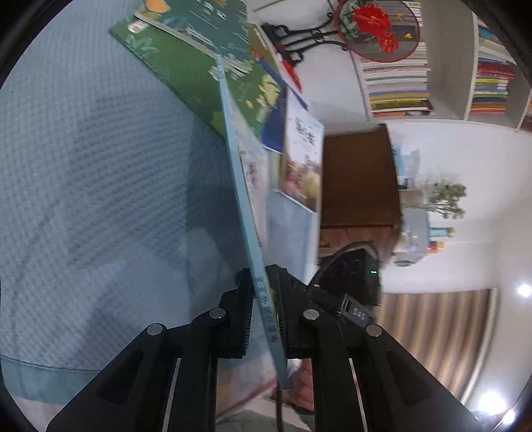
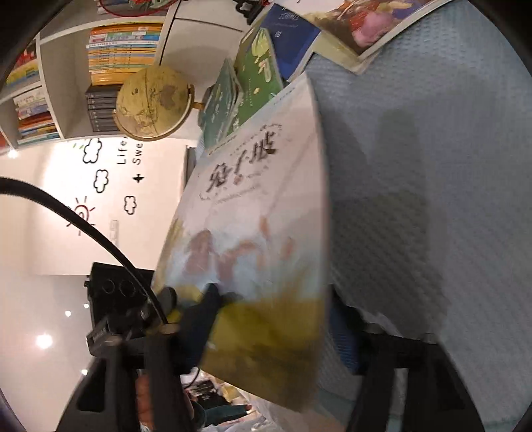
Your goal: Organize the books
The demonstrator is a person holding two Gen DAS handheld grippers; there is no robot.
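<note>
My left gripper (image 1: 262,289) is shut on the spine of a thin light-blue book (image 1: 234,149), which stands edge-on above the blue tablecloth (image 1: 83,166). In the right wrist view this same book (image 2: 259,199) shows a white cover with black characters. Its blurred lower end lies between the jaws of my right gripper (image 2: 272,325). Those jaws stand apart on either side of the book, with a gap at the right finger (image 2: 345,335). Farther back lie green books (image 1: 186,76) (image 2: 256,83), a blue book (image 1: 276,123) and a picture-cover book (image 1: 302,156).
White shelves (image 1: 395,73) (image 2: 123,50) packed with books line the wall behind. A yellow globe (image 2: 153,99) stands at the table's far edge, and a round fan with red flowers (image 1: 375,30) on a black stand. A black cable (image 2: 83,226) trails at left.
</note>
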